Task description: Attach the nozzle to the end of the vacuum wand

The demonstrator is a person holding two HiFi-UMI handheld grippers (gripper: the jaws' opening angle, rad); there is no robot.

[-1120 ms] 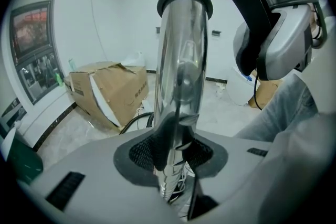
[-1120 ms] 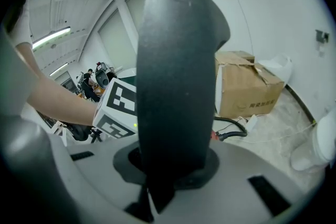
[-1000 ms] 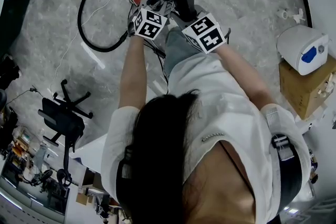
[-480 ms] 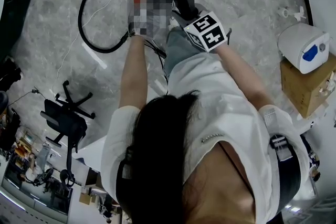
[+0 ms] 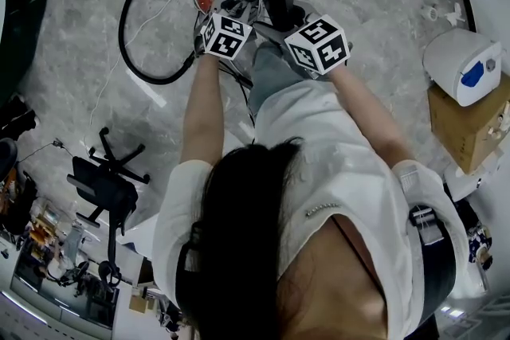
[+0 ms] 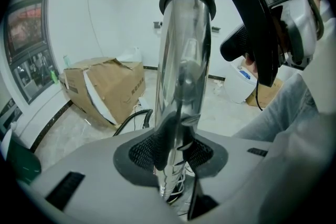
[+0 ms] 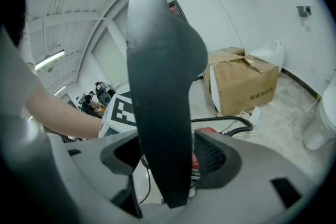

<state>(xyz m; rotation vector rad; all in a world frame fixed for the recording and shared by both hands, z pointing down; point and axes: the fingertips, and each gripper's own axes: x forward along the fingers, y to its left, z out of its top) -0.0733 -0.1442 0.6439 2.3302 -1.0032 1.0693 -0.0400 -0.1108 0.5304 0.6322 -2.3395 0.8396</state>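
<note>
No legible text, print on cardboard box [image 7: 247,84] too small to read

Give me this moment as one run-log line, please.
left gripper: shut on wand | right gripper: jaws just opening, nozzle between them, not pressed

Bright, even indoor light, pale marble floor [image 5: 358,4] softly glossy, shadows faint, ceiling strip lights [image 7: 50,60] glowing in the right gripper view, mirror glare streaking the chrome vacuum wand [image 6: 181,60], fisheye bending and black corners in both gripper views, closest foreground soft.
</note>
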